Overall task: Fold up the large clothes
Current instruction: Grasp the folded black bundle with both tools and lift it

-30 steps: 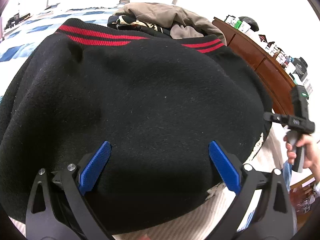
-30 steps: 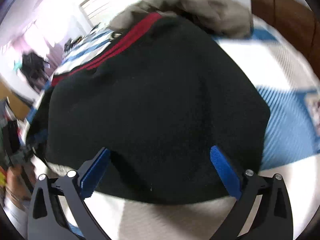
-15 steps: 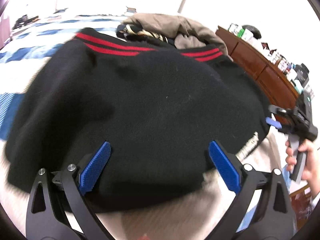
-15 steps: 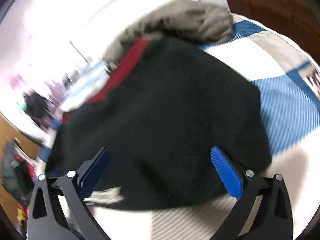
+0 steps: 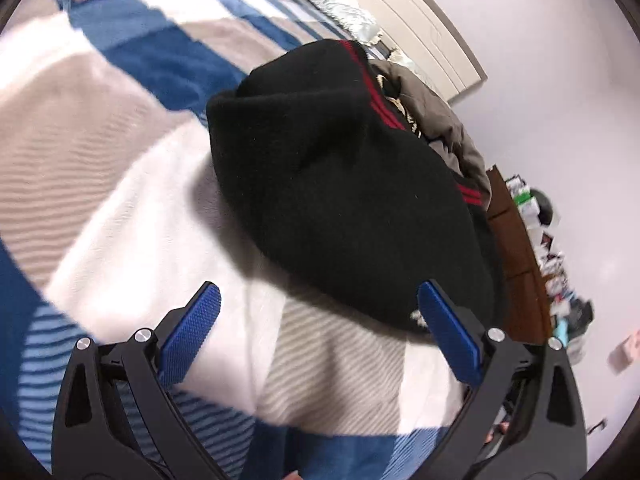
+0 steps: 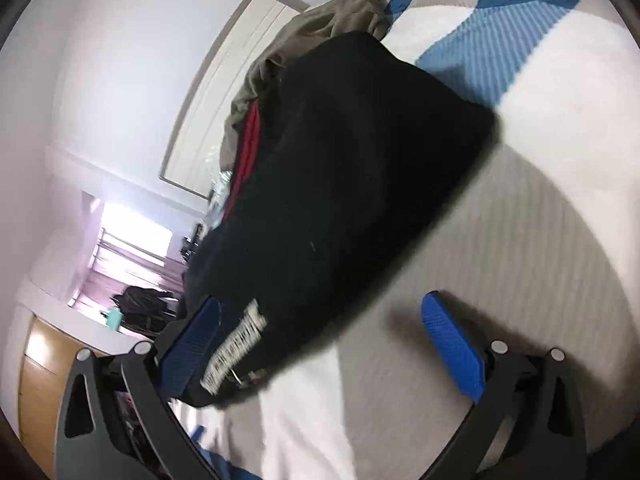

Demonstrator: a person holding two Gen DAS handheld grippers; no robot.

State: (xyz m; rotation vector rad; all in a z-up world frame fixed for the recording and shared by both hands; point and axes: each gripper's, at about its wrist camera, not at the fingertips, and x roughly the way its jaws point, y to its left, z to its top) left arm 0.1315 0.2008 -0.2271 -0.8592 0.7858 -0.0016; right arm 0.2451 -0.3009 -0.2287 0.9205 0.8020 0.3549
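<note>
— from your left tongs, where does the garment lie?

— ahead and up to the right of my left gripper (image 5: 316,334). the black sweater (image 5: 344,200) sits bunched on the striped bedcover (image 5: 120,184), its long axis running from the red-striped hem (image 5: 370,92) at the far end down to the near corner just beside my right blue pad. the jaws stand wide with only bedcover between them; nothing is held.

— and from the right?

— the sweater (image 6: 344,184) lies ahead and to the left of my right gripper (image 6: 320,340), slanting from the near left to the far right. its near corner, with a white woven label (image 6: 236,348), sits against my left pad (image 6: 192,340); i can't tell if they touch. these jaws are wide too, empty of any grip. a brown garment (image 6: 340,12) is heaped behind it.

— which hand is nearer?

— the right, i judge: that labelled corner already lies partly within its span, so it need only shift left and close.
</note>
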